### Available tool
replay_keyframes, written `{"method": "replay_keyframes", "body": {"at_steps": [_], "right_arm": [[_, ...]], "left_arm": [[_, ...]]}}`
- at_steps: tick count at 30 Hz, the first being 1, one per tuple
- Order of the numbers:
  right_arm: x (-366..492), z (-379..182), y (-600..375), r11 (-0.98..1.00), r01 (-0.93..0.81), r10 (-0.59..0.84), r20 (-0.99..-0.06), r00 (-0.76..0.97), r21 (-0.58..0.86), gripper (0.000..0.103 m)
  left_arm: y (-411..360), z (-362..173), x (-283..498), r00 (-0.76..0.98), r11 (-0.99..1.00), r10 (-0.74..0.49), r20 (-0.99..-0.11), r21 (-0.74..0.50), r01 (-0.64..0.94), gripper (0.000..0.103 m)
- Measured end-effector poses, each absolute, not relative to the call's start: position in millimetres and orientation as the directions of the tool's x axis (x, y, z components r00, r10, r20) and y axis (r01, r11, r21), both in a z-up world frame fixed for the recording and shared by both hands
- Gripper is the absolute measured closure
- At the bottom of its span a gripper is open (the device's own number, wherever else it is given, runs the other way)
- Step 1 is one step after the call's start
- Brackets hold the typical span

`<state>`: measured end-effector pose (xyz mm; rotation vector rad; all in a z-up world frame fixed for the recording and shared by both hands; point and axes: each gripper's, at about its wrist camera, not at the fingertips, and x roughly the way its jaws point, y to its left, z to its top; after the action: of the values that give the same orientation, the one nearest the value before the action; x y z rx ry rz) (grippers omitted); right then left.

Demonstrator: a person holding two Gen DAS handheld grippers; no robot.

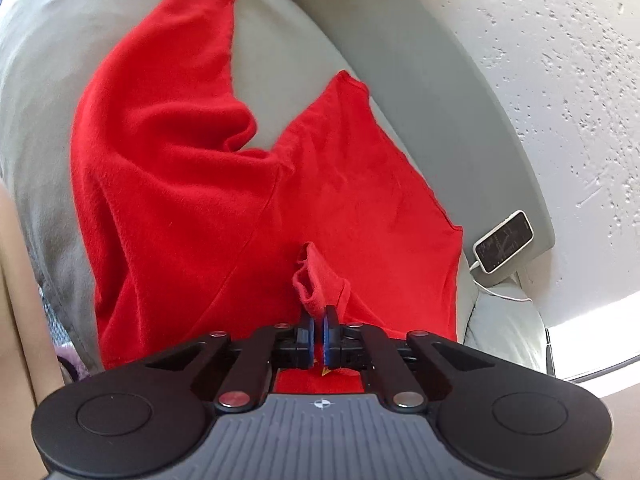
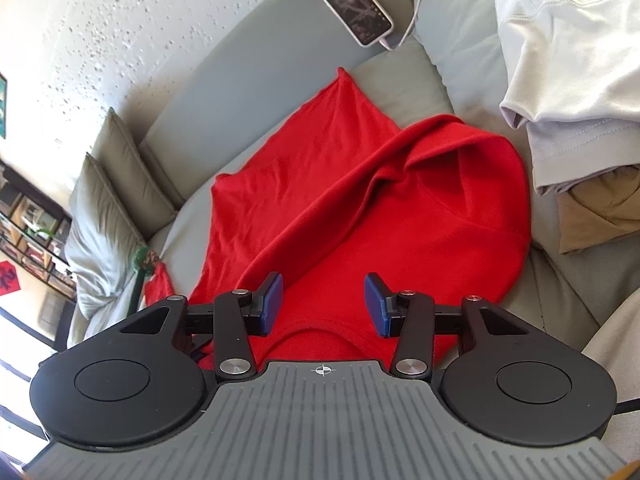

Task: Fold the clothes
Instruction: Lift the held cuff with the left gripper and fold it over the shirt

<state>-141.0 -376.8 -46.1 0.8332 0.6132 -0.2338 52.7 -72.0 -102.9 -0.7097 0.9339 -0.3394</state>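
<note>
Red garment [image 1: 192,184] lies spread and rumpled across a grey sofa [image 1: 400,80], its soft fabric creased in long folds. Left gripper [image 1: 319,320] has its jaws clamped on a bunched edge; right gripper [image 2: 324,304] hovers above with jaws apart, empty. A phone [image 2: 357,9] rests on the armrest, folded pale clothes [image 2: 568,60] beside.

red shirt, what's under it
The red shirt lies spread on a grey sofa, whose cushions show around its edges. Whatever sits beneath the cloth's middle is covered and cannot be seen.
</note>
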Motion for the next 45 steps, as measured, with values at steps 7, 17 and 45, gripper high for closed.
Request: {"method": "replay_keyframes", "body": {"at_steps": [7,17,45], "right_arm": [[-140,-47,-380,0.675,0.467,0.002,-0.634,0.774,0.572,0.055],[-136,-53,-397,0.65,0.517,-0.073,-0.631,0.772,0.558,0.055],[-169,-70,-452,0.24,0.73,-0.234,-0.692,0.683,0.64,0.103]], "left_arm": [[-70,-48,53,0.638,0.7,-0.596,-0.487,-0.705,0.116,0.102],[-77,45,57,0.715,0.64,-0.633,-0.298,-0.721,0.267,0.102],[-41,13,83,0.683,0.744,-0.511,-0.522,-0.667,0.047,0.102]]}}
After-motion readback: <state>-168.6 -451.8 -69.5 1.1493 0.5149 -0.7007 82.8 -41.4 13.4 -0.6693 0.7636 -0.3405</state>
